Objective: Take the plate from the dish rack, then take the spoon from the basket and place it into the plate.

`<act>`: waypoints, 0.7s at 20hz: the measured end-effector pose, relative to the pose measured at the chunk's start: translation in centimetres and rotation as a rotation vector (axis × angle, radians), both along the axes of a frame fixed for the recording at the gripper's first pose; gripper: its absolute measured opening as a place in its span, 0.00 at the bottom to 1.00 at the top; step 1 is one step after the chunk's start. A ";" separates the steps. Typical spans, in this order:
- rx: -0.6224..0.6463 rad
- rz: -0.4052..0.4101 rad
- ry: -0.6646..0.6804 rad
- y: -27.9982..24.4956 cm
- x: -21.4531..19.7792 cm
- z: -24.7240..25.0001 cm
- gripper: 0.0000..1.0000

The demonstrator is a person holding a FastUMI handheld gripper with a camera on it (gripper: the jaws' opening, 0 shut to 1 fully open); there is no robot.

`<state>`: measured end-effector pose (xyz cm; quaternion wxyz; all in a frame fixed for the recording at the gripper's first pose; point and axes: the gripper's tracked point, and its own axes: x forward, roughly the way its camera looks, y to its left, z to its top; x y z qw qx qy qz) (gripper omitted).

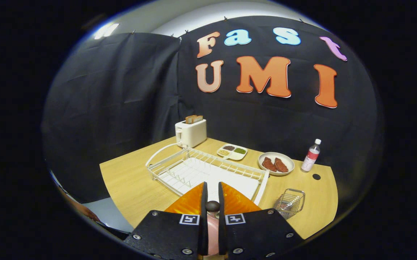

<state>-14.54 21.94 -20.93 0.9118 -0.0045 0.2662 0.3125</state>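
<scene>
- Gripping is how the tool [212,191] reads: its two fingers stand almost together, and a slim pink piece, which I take for the spoon [213,231], fills the narrow gap between them.
- The spoon's long axis runs along the fingers. A dark rounded end sits at their roots, and whether that belongs to the spoon I cannot tell.
- The wire basket [290,202] stands to the right of the fingers, near the bench's front edge. Its contents are too small to make out.
- The white dish rack [165,173] lies just ahead of the fingertips, long side slanting away to the right, with its slots bare.
- Where the plate taken from the rack now lies I cannot tell. My guess is on the near side, under the tool, so the coming move would be downward and back.
- Beyond the rack stand a toaster [191,133] with bread in it, a three-part dish of seasonings [232,151], a plate of meat [276,172] and a bottle [311,156], all well apart from the tool.
- The bench [129,184] is pale wood, flat and dry-looking, and black cloth walls close it in behind.
</scene>
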 end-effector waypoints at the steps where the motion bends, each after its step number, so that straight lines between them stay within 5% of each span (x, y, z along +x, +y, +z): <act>1: -0.008 0.030 0.010 0.8 -0.8 -0.8 0.11; 8: -0.036 0.182 0.022 4.4 -4.4 -5.0 0.11; 14: -0.039 0.194 -0.017 4.5 -4.1 -6.1 0.13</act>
